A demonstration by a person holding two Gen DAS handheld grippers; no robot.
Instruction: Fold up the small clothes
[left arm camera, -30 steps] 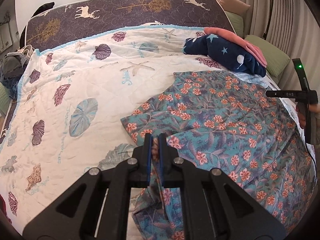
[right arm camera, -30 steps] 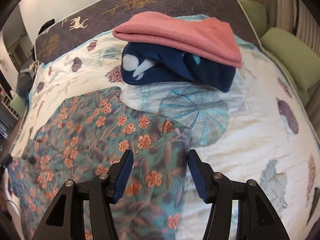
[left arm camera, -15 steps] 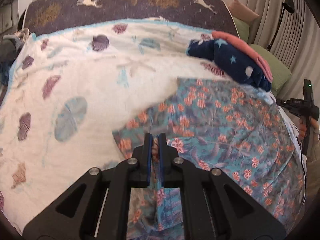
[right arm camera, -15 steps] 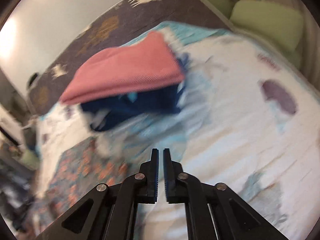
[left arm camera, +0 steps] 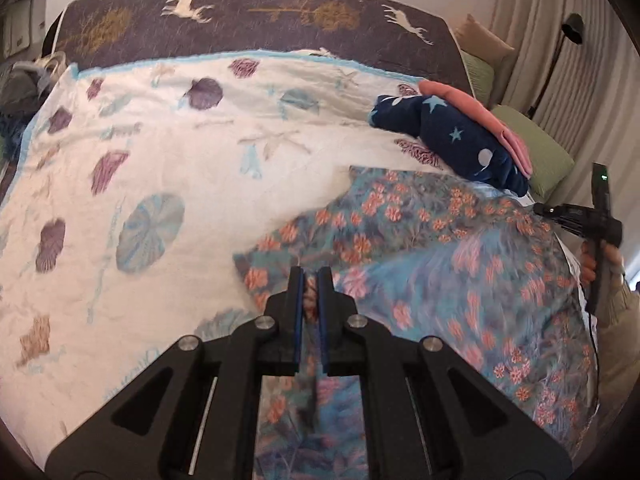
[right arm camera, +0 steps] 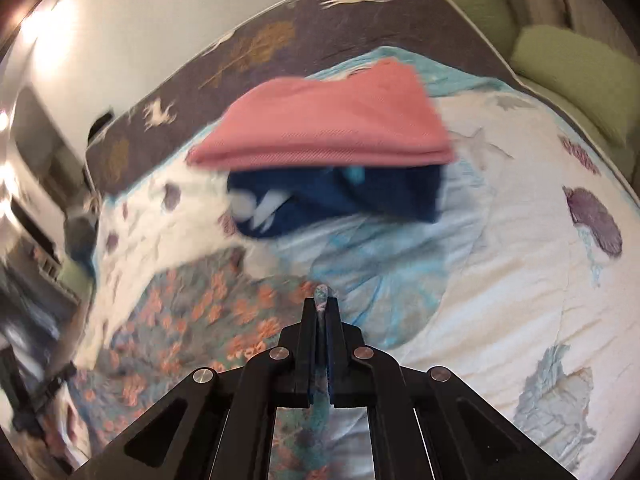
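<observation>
Right gripper [right arm camera: 321,300], spread over the floral garment [left arm camera: 440,264] on the bed [left arm camera: 168,168] a second ago, now pinching its far corner, left gripper [left arm camera: 309,284] still clamped on the near edge: both corners held, ready for lifting into a fold.

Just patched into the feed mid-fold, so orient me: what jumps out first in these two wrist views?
The teal floral garment with orange flowers dominates, spread over the near right of the seashell-print quilt. The left gripper and the right gripper are each shut on its edge. Behind it sits a folded stack: a pink garment on top of a navy star-print one, near the deer-patterned headboard.
</observation>
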